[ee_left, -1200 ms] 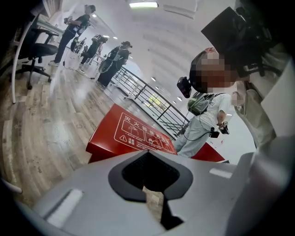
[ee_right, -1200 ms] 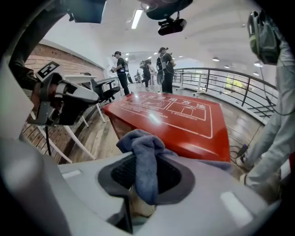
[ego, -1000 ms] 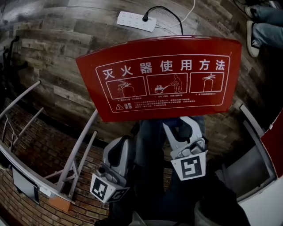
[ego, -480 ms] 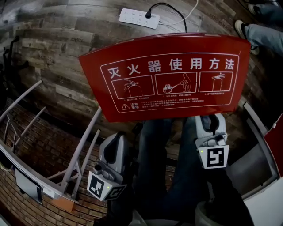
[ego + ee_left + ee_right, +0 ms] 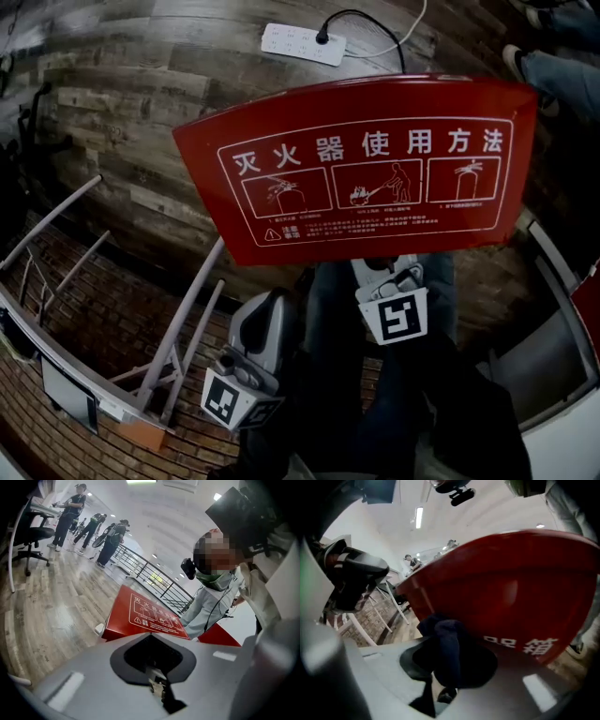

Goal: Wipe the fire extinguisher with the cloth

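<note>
Cloth (image 5: 447, 639), dark blue, clamped in right claw (image 5: 454, 667) close by red fire-extinguisher box (image 5: 511, 588); left claw (image 5: 154, 663) closed, empty.

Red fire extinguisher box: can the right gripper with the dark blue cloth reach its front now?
Probably yes: the right gripper, shut on the dark blue cloth, points at the red fire extinguisher box from close by, with nothing seen between them.

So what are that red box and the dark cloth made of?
The red box looks like glossy painted metal or hard plastic: smooth sheen, crisp white print. The dark cloth looks like soft matte fabric, bunched in folds.
</note>
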{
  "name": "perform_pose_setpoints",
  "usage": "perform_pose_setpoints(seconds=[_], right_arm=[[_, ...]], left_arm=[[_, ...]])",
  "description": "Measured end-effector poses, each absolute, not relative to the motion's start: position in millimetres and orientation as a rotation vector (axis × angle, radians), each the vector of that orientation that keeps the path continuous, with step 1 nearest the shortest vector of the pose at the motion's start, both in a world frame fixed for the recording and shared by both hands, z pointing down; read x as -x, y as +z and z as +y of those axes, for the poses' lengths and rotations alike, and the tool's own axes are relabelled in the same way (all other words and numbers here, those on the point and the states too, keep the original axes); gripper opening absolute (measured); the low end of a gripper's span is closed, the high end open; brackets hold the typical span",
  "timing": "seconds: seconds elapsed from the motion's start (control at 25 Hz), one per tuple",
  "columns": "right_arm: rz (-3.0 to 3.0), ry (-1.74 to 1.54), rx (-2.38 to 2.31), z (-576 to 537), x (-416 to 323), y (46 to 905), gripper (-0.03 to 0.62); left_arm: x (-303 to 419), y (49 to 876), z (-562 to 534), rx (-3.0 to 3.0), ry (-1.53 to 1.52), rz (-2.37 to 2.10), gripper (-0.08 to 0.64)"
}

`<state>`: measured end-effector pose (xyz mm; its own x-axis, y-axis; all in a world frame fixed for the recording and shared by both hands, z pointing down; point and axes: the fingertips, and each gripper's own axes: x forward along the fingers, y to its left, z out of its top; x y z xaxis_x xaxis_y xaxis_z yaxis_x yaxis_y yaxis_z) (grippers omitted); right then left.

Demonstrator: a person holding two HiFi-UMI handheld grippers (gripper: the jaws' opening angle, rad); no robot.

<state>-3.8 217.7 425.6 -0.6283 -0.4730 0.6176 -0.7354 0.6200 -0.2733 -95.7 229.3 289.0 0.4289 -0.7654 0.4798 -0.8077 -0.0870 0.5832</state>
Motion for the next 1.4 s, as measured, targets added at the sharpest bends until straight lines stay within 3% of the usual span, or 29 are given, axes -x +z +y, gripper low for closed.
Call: perform_pose_setpoints(seconds=[0.16, 0.32, 0.56, 0.8, 1.08, 1.4], right_arm=[[-2.462, 0.588, -0.896, 210.7, 11.9, 408.2, 0.098], [-2.273, 0.728, -1.073, 211.8, -64.8, 403.6, 0.098], [-2.268, 0.395, -1.028, 217.7, -129.6, 335.7, 0.098], [-2.372, 0.177, -0.944, 169.7, -93.1, 276.2, 0.097], [-2.398, 0.425, -0.66, 141.5, 3.3, 292.2, 0.098], [-2.438, 0.534, -0.587, 107.4, -16.6, 273.0, 0.11]], left_arm=[[95.6, 288.8, 227.3, -1.852, 0.063, -1.353, 0.005], [94.3, 283.3, 222.6, -1.861, 0.033, -1.36, 0.005], [95.2, 286.9, 218.8, -1.874, 0.013, -1.378, 0.005], [93.3, 271.5, 208.4, -1.902, 0.02, -1.362, 0.005], [103.4, 218.9, 182.0, -1.945, -0.027, -1.416, 0.005], [112.5, 157.0, 168.6, -2.016, -0.042, -1.413, 0.005]])
